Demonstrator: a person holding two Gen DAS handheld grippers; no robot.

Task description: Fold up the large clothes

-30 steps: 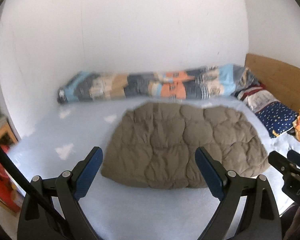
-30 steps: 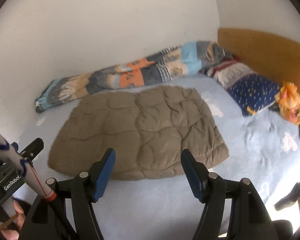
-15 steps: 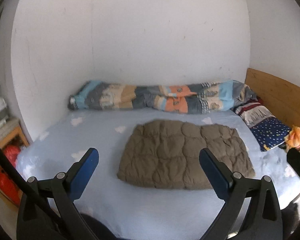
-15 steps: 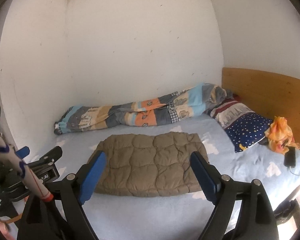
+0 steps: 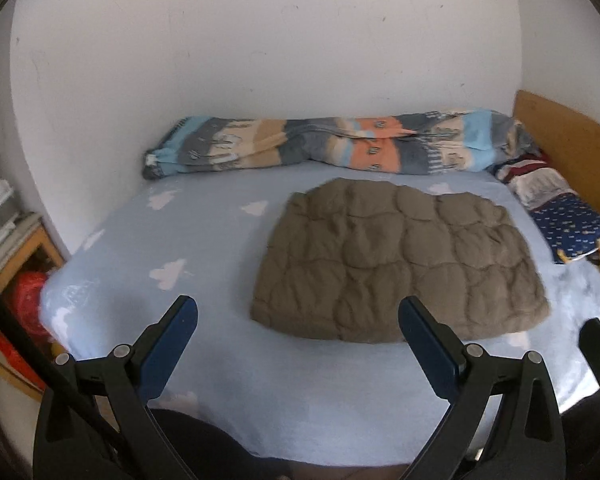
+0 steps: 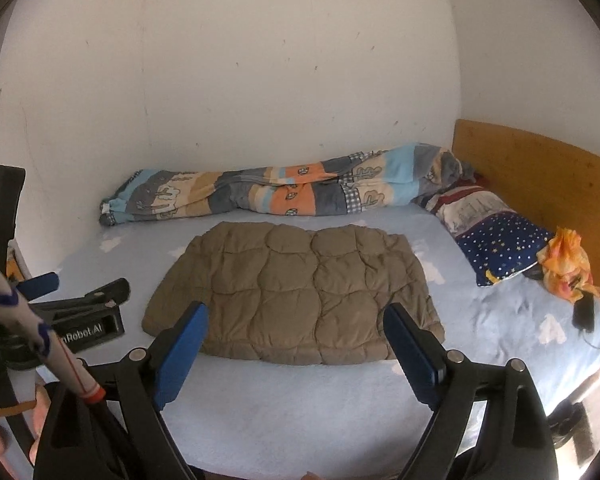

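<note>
1. In the left wrist view, a wooden shelf unit (image 5: 18, 256) stands at 9 o'clock beside the bed (image 5: 204, 248), with something red below it.
2. The left gripper (image 5: 296, 316) hovers over the near edge of the bed, its jaws spread wide and holding nothing; its blue pads frame the near left corner of the quilted jacket.
3. The brown quilted jacket (image 5: 396, 264) lies flat and folded into a rough rectangle on the pale blue cloud-print sheet, centre to 2 o'clock of the left gripper, touching neither gripper.
4. A rolled patchwork duvet (image 5: 340, 146) lies along the wall at 12 o'clock, apart from the jacket.
5. In the right wrist view, the right gripper (image 6: 296, 324) has its jaws wide apart and empty, with the jacket (image 6: 296, 288) straight ahead at 12 o'clock.
6. A star-print pillow (image 6: 504, 246) sits at 2 o'clock by the wooden headboard (image 6: 540, 172).
7. An orange cloth (image 6: 566, 268) lies just beside the pillow.
</note>
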